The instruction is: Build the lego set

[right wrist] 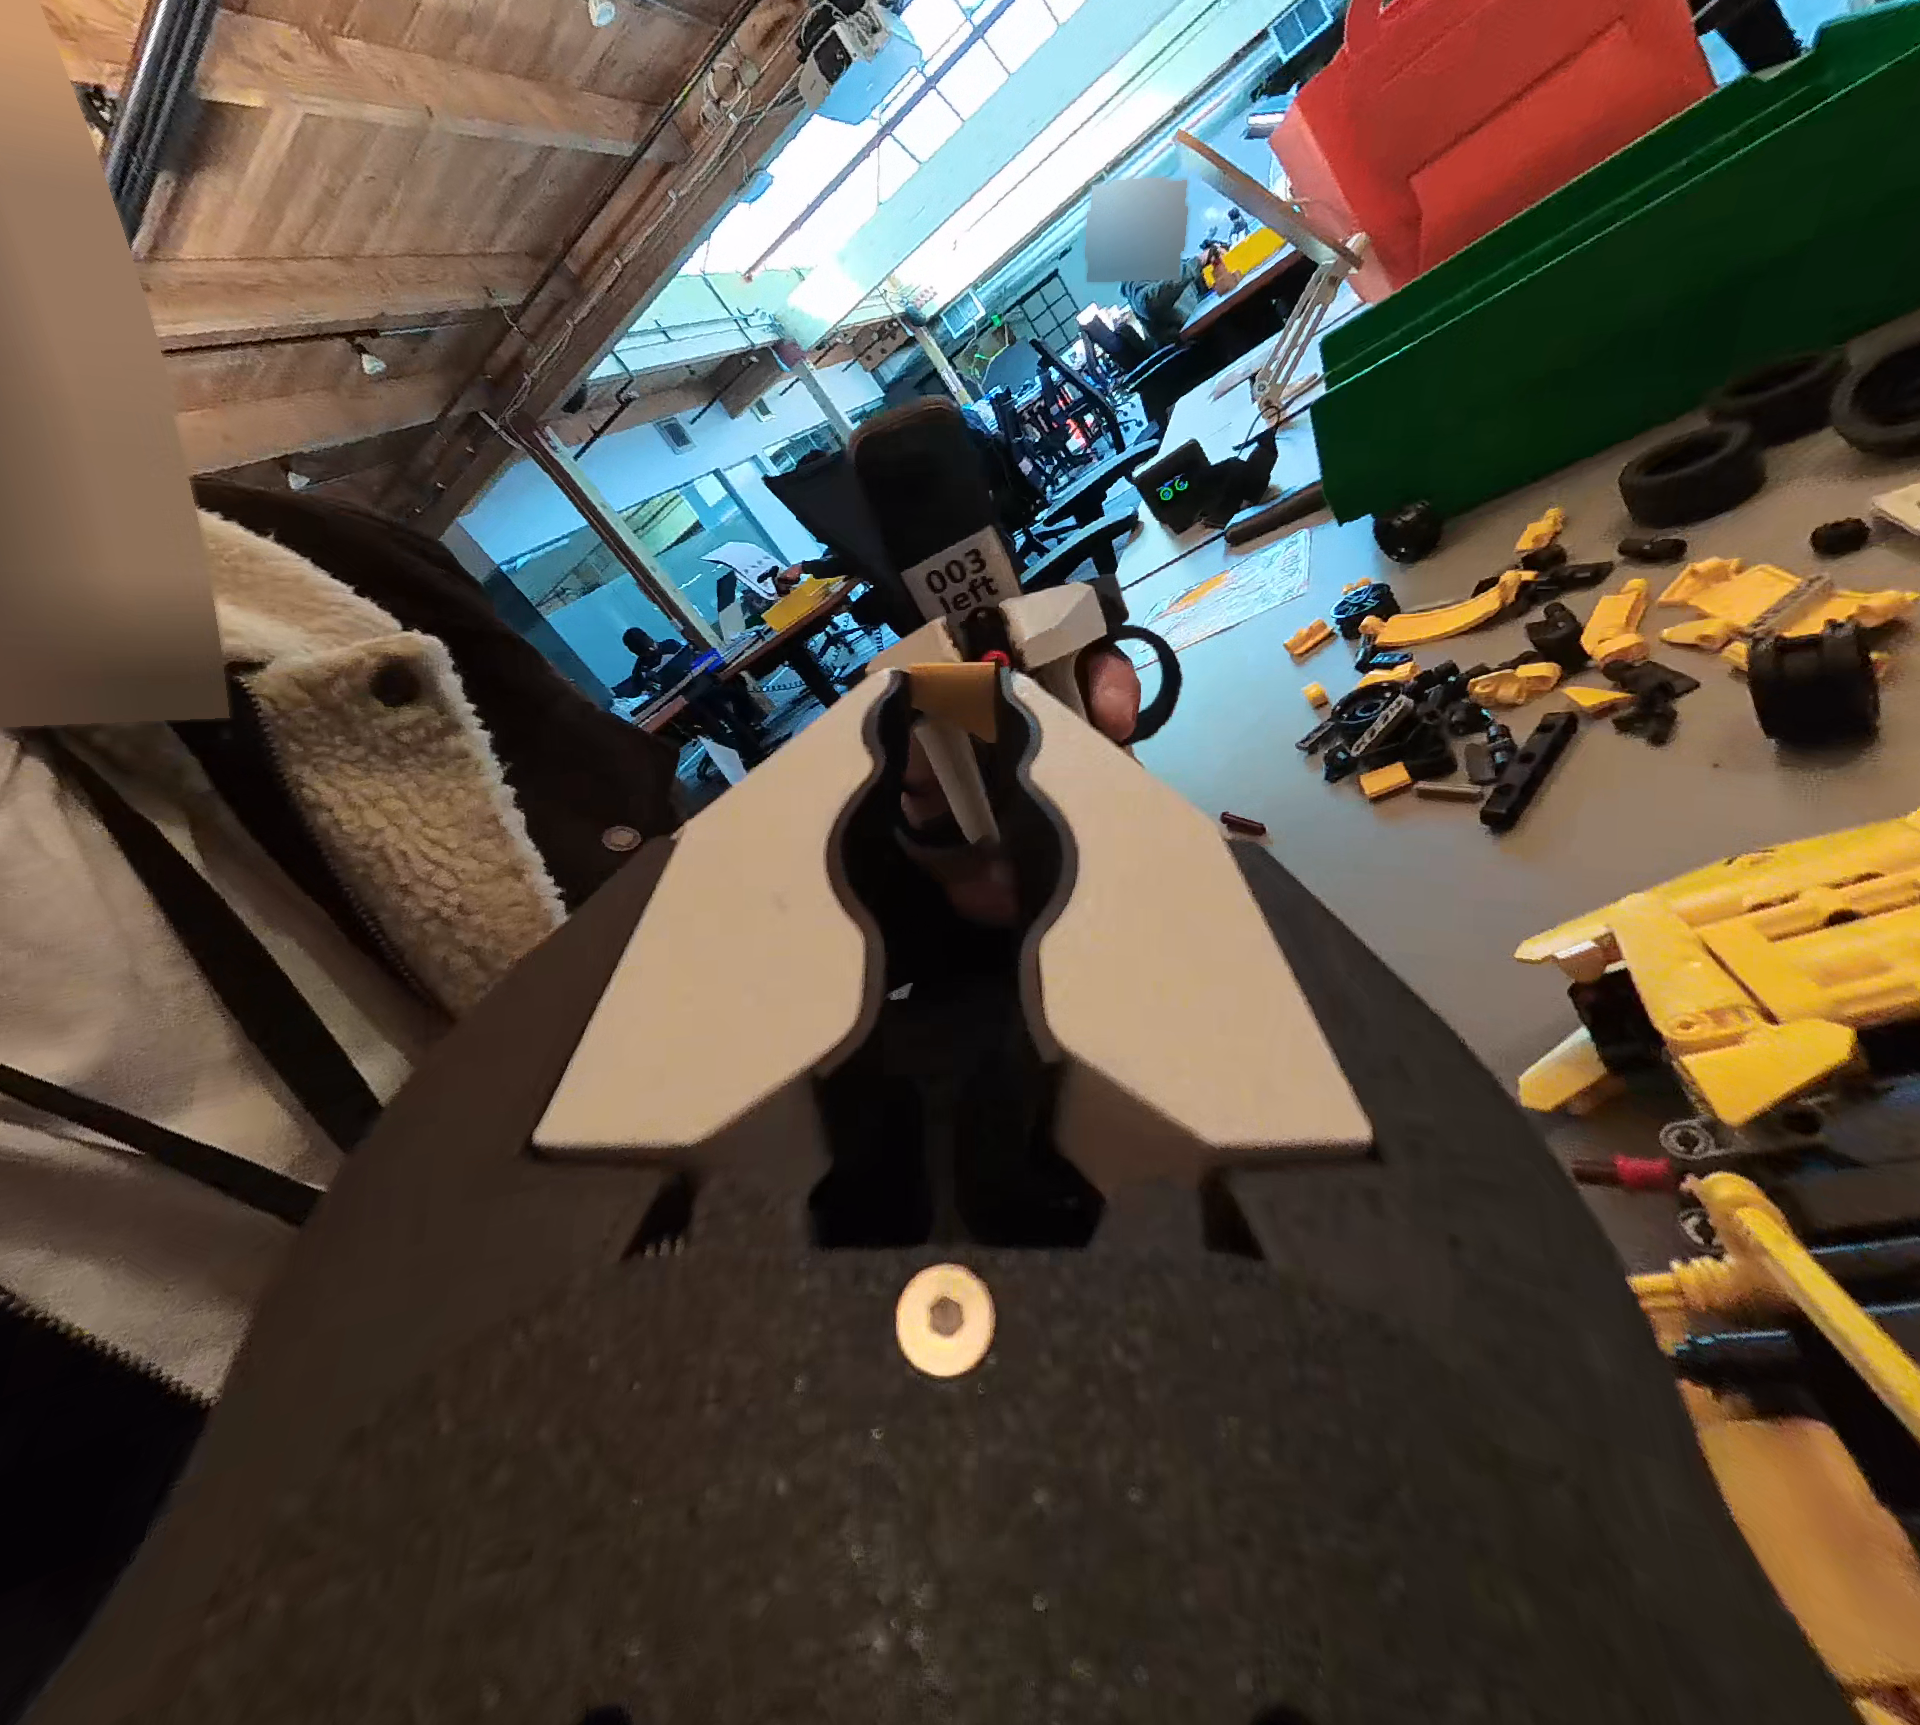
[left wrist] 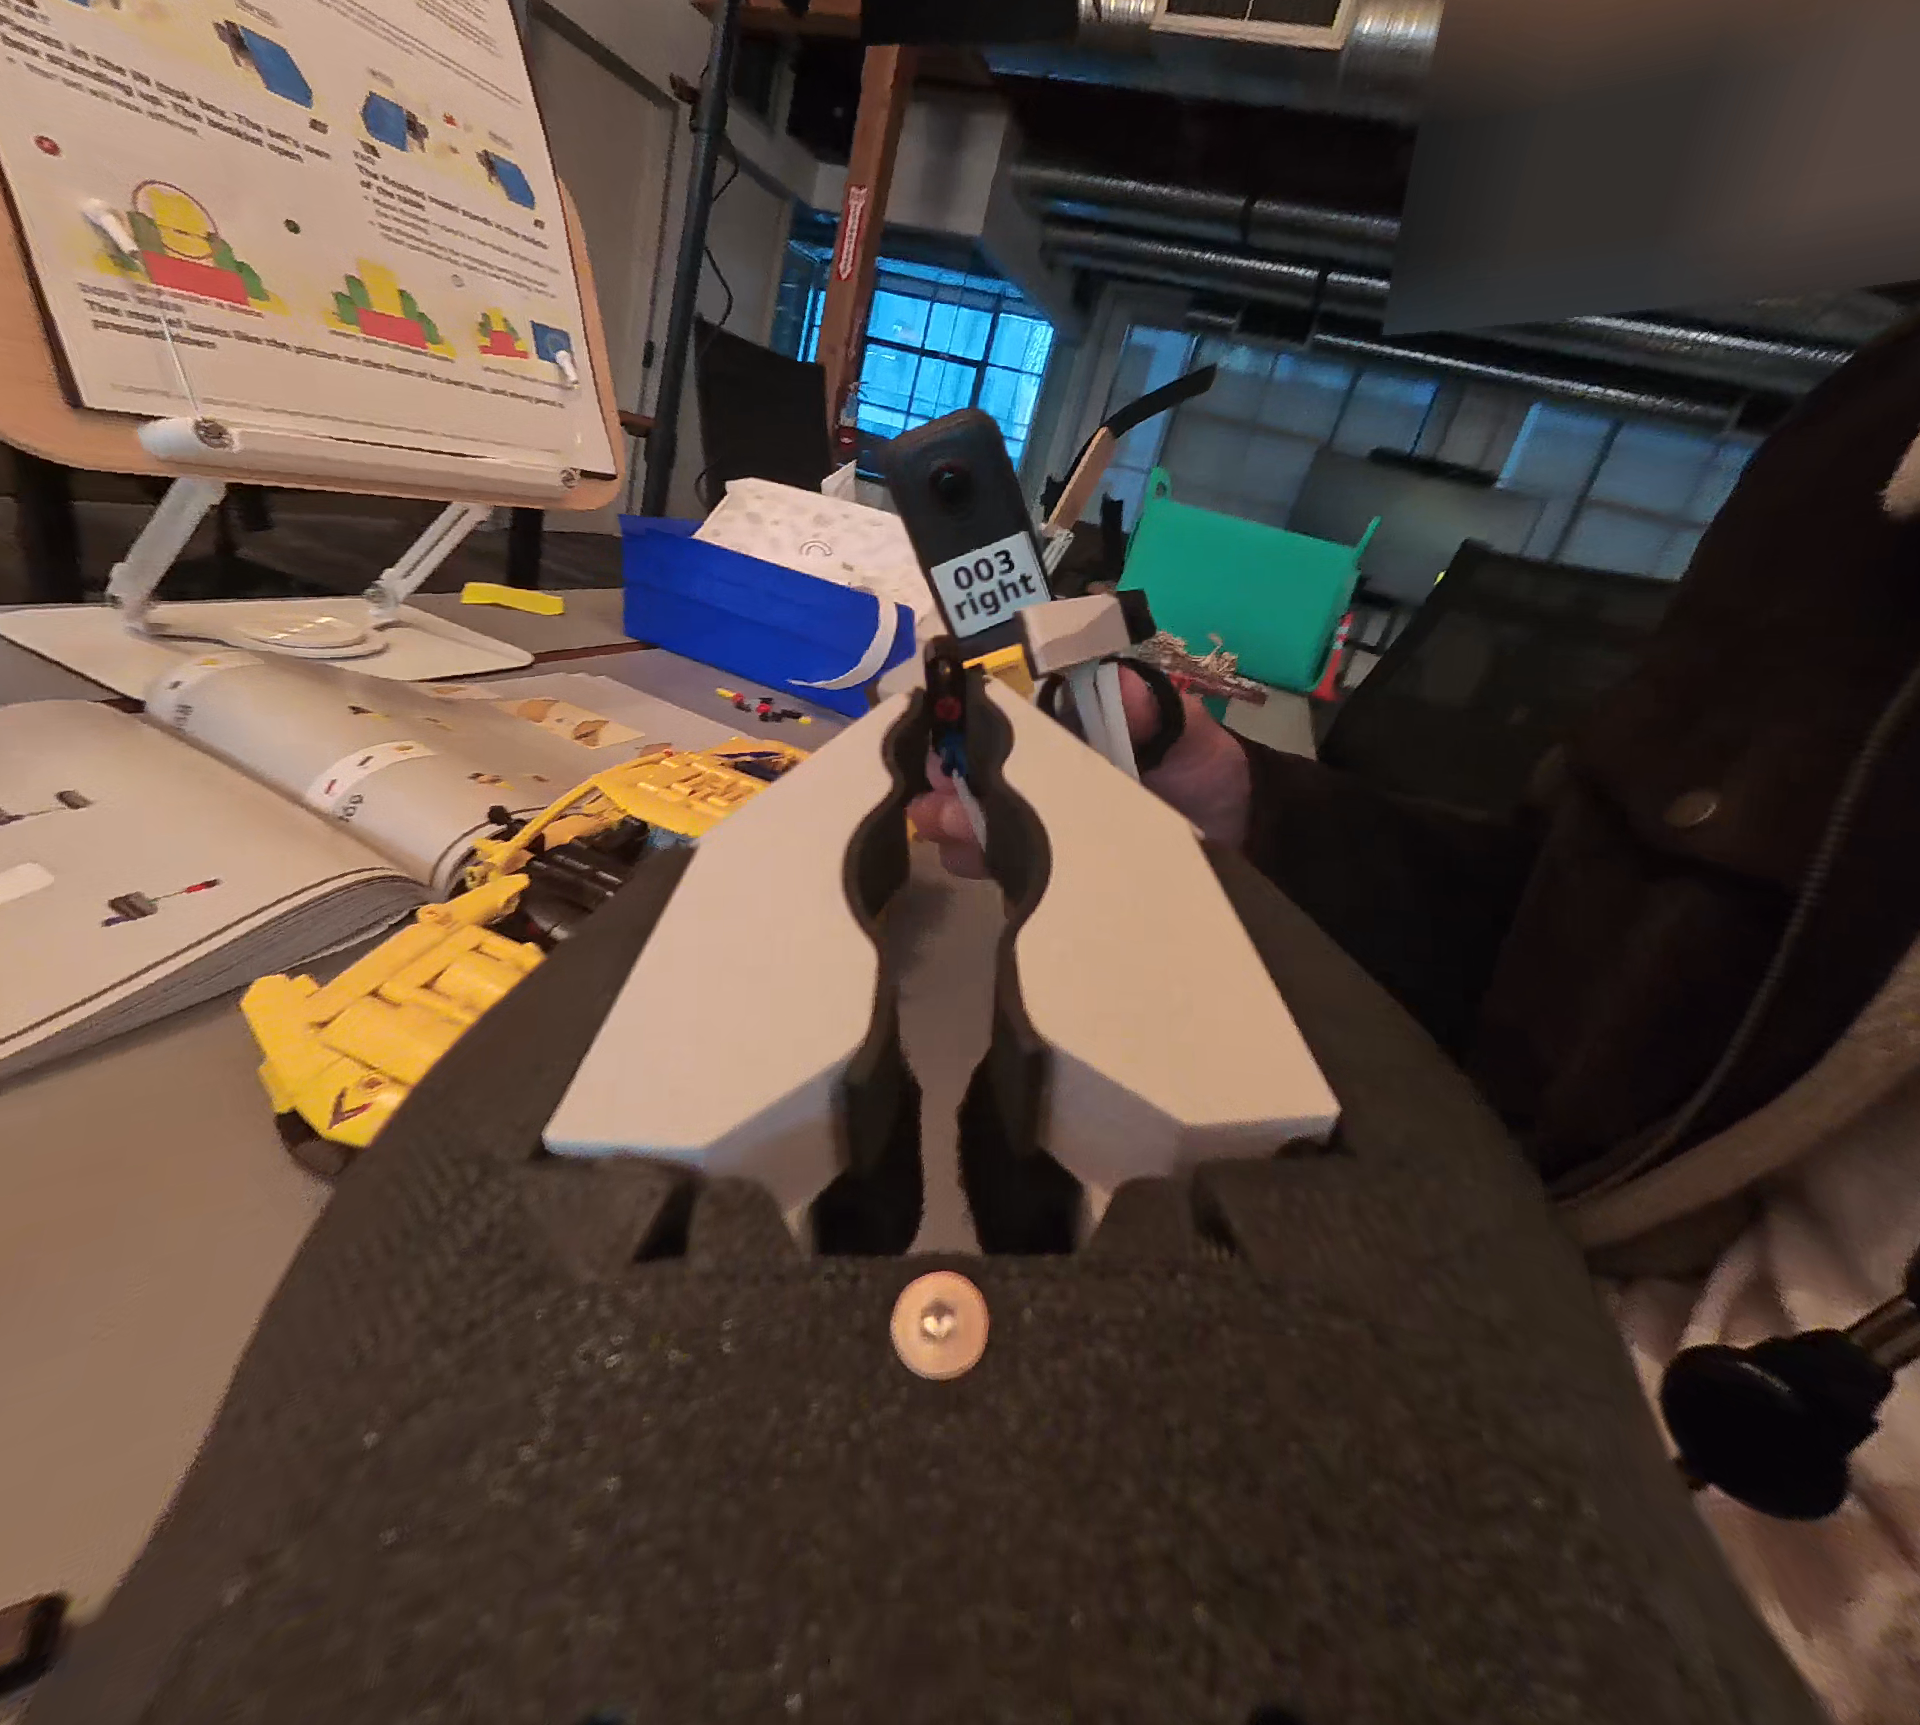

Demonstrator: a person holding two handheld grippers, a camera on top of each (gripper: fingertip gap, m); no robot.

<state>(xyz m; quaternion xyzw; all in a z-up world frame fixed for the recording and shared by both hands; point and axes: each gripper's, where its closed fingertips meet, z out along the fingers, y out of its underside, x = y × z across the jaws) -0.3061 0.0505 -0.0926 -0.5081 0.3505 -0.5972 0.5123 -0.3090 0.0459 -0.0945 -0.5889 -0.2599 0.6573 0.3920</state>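
Both grippers are held up in the air, tip to tip. My left gripper (left wrist: 951,704) is shut on a small black lego piece (left wrist: 945,725) with a red and a blue pin. My right gripper (right wrist: 951,688) is shut on a small yellow lego piece (right wrist: 951,699). In the left wrist view the right gripper (left wrist: 1000,665) faces me with the yellow piece (left wrist: 1006,667) right against my tips. In the right wrist view the left gripper (right wrist: 987,636) faces me, showing a red pin. The part-built yellow lego car (left wrist: 468,948) lies on the table below, and also shows in the right wrist view (right wrist: 1745,1000).
An open instruction booklet (left wrist: 208,823) lies left of the car. A sheet on a stand (left wrist: 260,117), a blue bin (left wrist: 748,605) and a green bag (left wrist: 1236,584) stand behind. Loose yellow and black parts (right wrist: 1507,667), tyres (right wrist: 1688,470), a green bin (right wrist: 1610,304) and a red bag (right wrist: 1496,65) are on the table. The person's jacket (right wrist: 364,792) is close. Left and right tips are no more than a few centimetres apart. The part-built yellow lego car (left wrist: 468,948) is about equally far from each gripper, around 15 cm.
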